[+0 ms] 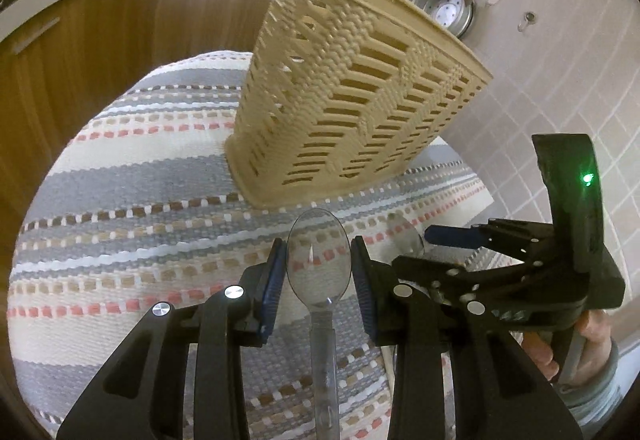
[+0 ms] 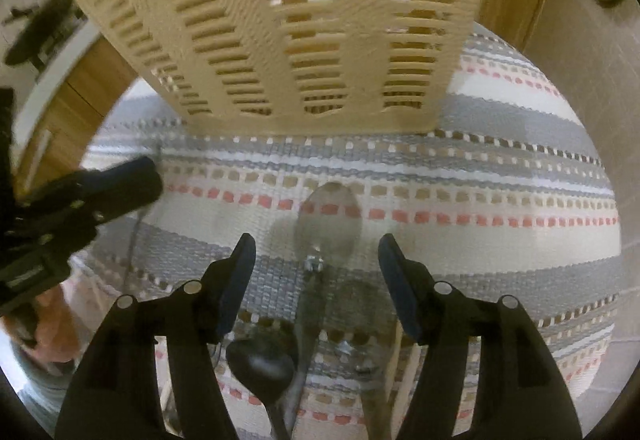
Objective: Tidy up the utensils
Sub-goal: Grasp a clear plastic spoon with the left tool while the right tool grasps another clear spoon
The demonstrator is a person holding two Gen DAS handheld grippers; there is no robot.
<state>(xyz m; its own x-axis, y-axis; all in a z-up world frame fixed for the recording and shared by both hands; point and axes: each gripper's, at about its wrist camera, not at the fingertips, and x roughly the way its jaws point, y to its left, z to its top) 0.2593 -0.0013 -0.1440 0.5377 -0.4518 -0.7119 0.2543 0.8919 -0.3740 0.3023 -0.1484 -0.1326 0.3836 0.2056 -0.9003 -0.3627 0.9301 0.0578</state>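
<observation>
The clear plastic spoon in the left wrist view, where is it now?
The clear spoon sits at the bottom centre, its bowl clamped between the left tongs, above the striped cloth and just in front of the beige basket.

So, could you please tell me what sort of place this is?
Most likely a home kitchen: a tiled wall with a hanging metal colander, wooden cabinets under a countertop, and a beige utensil basket on a striped cloth.
</observation>
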